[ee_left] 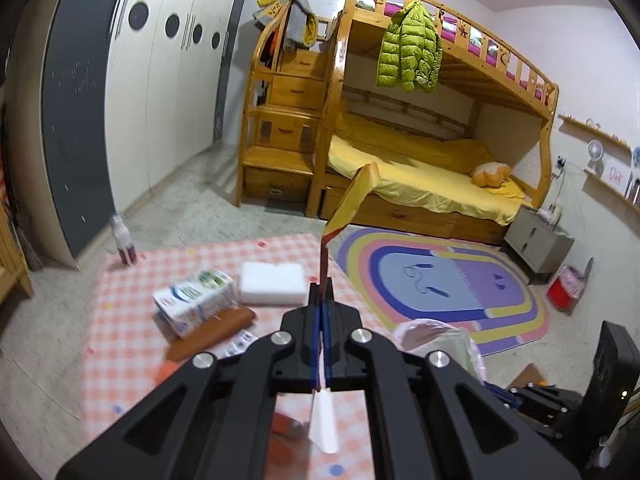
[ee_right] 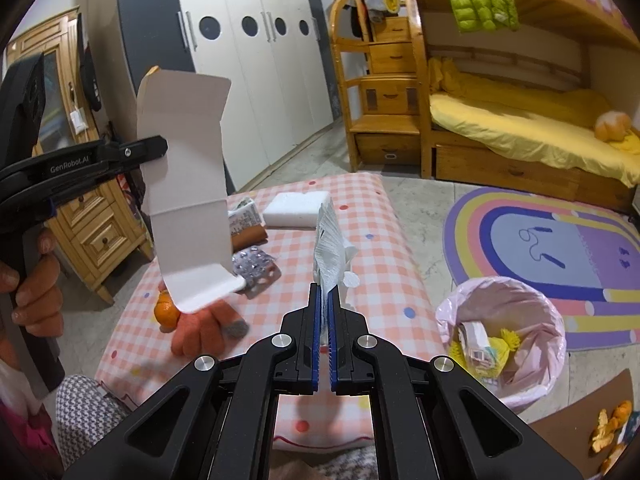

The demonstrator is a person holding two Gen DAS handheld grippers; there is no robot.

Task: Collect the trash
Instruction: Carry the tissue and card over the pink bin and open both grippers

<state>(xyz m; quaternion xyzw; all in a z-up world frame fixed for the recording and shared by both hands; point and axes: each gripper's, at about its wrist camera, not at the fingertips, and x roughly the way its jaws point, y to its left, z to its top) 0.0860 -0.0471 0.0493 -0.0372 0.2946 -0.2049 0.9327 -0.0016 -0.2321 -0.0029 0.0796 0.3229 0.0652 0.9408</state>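
Your left tongs (ee_right: pixel 162 148) are clamped on a flattened cardboard box (ee_right: pixel 186 184), held up above the checked mat (ee_right: pixel 384 280). Your right tongs (ee_right: pixel 324 300) pinch what looks like a crumpled white wrapper (ee_right: pixel 330 248), upright over the mat. The pink-lined trash bin (ee_right: pixel 500 336) stands just beside the mat's right edge.

Two tongs (ee_right: pixel 324 300), one foam block (ee_right: pixel 296 210), one blister pack (ee_right: pixel 256 270) — one bin (ee_right: pixel 500 336), one mandarin (ee_right: pixel 166 312).
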